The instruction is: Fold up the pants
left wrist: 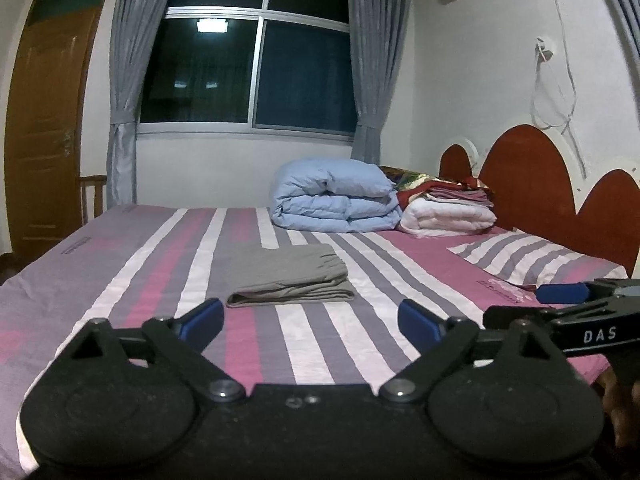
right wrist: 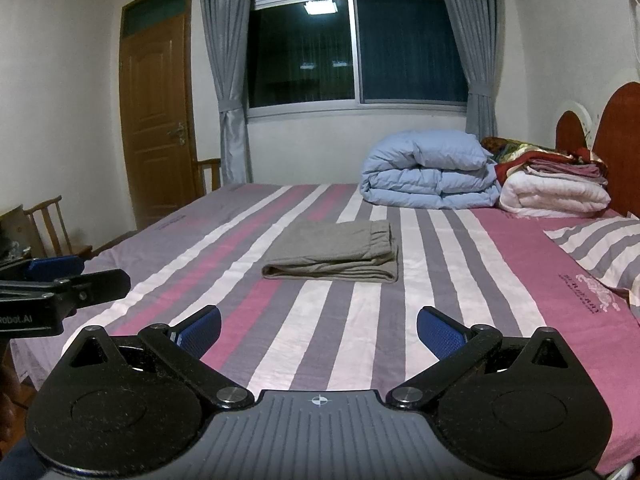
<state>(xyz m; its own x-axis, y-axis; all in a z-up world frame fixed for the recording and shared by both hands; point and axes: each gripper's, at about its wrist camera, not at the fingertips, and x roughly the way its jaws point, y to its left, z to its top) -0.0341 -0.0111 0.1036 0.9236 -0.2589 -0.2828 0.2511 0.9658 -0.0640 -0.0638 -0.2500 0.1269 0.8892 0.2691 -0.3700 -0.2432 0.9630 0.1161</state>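
Looking across from left to right, I see the wooden door point(right wrist: 158, 120), then the dark window point(right wrist: 356, 46) between grey curtains, and at the far right the folded blue quilt point(right wrist: 428, 168) beside a stack of blankets point(right wrist: 554, 188) by the headboard. The grey pants point(right wrist: 334, 252) lie near the middle of the striped bed point(right wrist: 500, 264), already folded into a flat, layered rectangle with the elastic waistband on top toward the right and the rounded fold facing me.

My left claw point(left wrist: 310, 318) stands wide with nothing between its blue pads, short of the pants and apart from them. My right claw point(right wrist: 318, 330) is likewise spread wide and empty, hovering over bare sheet on the near side of the bundle.

I judge the folding about done (the stack looks tidy from both sides). The cloth looks like soft, light jersey: limp, not slippery, nothing breakable, but the layers would slide apart if pinched at one corner. If it needs moving, I would take it at the thick folded edge nearest me, one claw toward each end, catching all layers together and lifting evenly so the upper flap does not peel open.
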